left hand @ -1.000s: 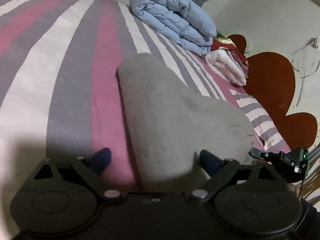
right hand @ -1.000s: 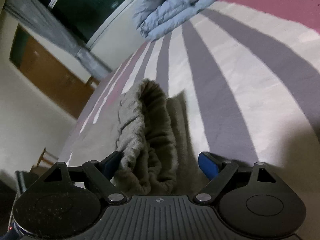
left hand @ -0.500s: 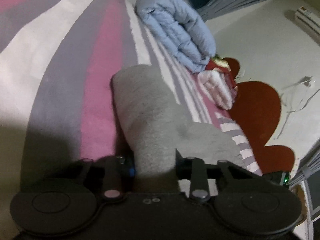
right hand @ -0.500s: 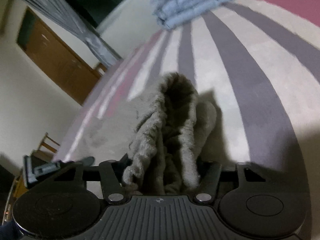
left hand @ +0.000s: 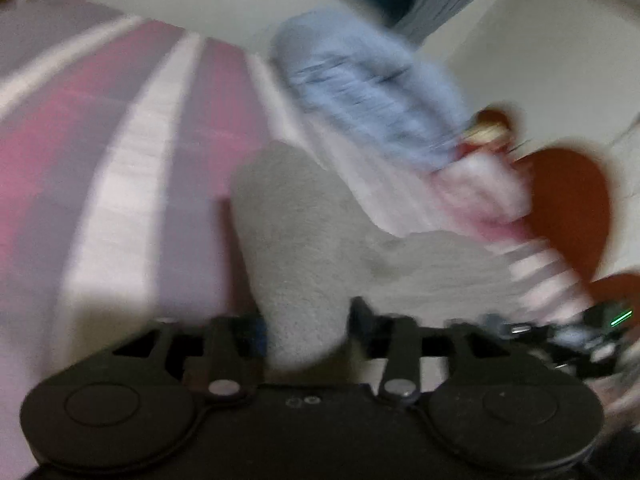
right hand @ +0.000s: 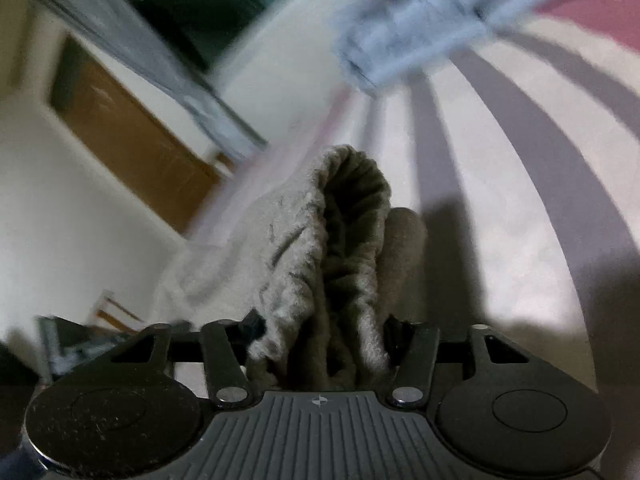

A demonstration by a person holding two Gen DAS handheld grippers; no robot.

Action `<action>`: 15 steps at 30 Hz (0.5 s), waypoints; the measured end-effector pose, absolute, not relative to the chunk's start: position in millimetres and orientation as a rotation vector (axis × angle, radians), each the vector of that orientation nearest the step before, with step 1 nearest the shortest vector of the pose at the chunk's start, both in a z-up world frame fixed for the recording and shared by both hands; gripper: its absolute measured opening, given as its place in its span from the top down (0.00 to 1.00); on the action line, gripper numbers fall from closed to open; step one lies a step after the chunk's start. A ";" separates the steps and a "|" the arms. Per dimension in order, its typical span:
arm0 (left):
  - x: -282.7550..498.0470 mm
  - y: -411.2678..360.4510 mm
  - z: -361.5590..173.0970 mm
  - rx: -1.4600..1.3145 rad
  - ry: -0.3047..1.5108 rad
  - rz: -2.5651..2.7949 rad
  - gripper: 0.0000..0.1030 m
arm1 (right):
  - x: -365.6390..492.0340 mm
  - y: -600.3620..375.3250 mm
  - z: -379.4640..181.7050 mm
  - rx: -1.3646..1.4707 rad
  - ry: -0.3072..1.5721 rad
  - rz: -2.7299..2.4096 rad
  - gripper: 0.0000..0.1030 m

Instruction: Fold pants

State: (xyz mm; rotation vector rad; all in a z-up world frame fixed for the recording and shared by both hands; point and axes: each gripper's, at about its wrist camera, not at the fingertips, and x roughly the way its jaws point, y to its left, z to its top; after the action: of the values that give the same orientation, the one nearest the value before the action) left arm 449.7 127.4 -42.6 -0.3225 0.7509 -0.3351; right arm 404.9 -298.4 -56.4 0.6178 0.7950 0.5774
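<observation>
Spread around the grey pants (left hand: 304, 240) a second ago, my left fingers (left hand: 306, 320) and right fingers (right hand: 322, 328) now pinch them above the bed (left hand: 120, 200), already opening again, so the fold is under way.

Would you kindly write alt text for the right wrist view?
The right gripper pinches the bunched waistband of grey pants, which rise between its black fingers as the fingers ease apart. Behind lie a striped bedspread, a folded blue quilt and a brown door, all motion-blurred.
</observation>
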 end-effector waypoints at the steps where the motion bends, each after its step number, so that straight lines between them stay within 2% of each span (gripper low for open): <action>1: 450.5 117.3 -50.6 -0.190 0.769 -0.219 0.05 | 412.4 -293.6 -68.1 0.559 0.850 0.500 0.29; 3: 444.7 104.2 -60.5 -0.048 0.717 -0.197 0.05 | 410.1 -294.1 -72.9 0.494 0.805 0.507 0.19; 4: 441.6 104.3 -62.1 -0.049 0.708 -0.191 0.05 | 406.1 -294.6 -70.3 0.442 0.786 0.478 0.10; 7: 427.4 113.2 -55.4 -0.091 0.694 -0.166 0.05 | 390.8 -300.2 -59.0 0.316 0.760 0.422 0.00; 15: 305.3 121.0 -11.1 0.001 0.534 -0.080 0.06 | 280.2 -333.7 -19.4 0.245 0.602 0.368 0.00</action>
State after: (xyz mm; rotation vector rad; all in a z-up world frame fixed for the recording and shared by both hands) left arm 305.3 121.0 -11.1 0.0010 0.5336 -0.0796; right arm 280.2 -333.7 -19.4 0.2449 0.6017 0.3678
